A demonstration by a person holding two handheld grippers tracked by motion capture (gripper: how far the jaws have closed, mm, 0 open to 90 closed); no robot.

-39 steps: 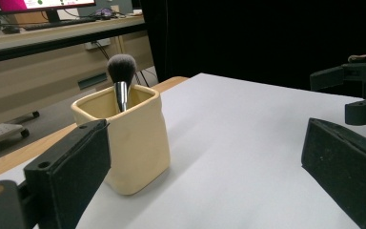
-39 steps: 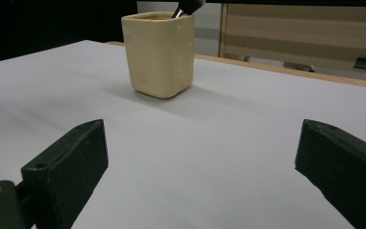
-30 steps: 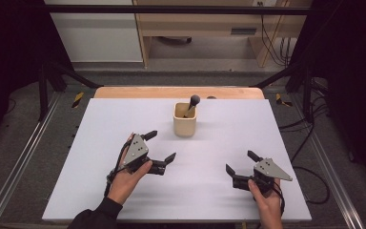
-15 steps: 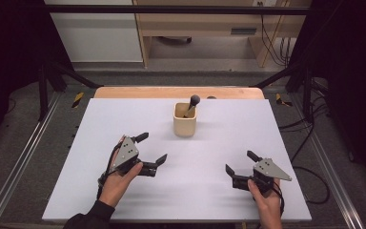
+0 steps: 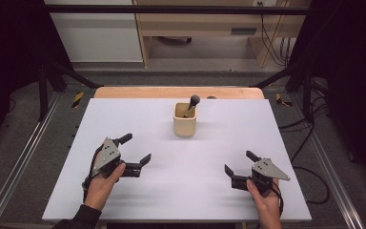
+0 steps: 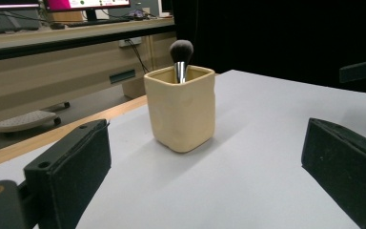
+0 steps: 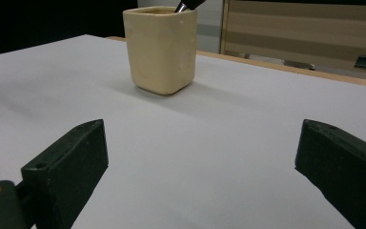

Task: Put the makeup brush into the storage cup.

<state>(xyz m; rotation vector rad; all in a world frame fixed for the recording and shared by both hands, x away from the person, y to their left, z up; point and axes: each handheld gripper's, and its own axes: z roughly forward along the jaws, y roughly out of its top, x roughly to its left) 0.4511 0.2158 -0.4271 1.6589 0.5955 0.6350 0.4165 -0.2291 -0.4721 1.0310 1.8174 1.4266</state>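
Back toward the near edge goes the left gripper (image 5: 135,150), sliding down and outward from where it sat a second ago, while the right gripper (image 5: 238,166) hasn't budged at all. Now the white table (image 5: 228,129) lies wide and bare between them, with both hands parked at its near side, well apart from each other.

Out past the middle, toward the far edge, stands the cream cup (image 5: 185,119), square-sided and upright. From the left gripper view it sits dead ahead, between the two black jaws and well beyond them; from the right gripper view the cup (image 7: 160,48) is ahead and off to the left. Both grippers are spread wide and holding nothing, you can see clear table between the jaws of each.

And poking out of that cup, the makeup brush (image 6: 180,57), dark fluffy head up, metal collar just showing above the rim. Its long axis runs nearly upright, leaning a touch toward the far right side of the cup as the high view has it.

Who's closer? I'd call it the left gripper by a little, and it's aimed straight at the cup. Any grab for that brush looks like a forward reach, up and over the rim, closing across the handle from the side.
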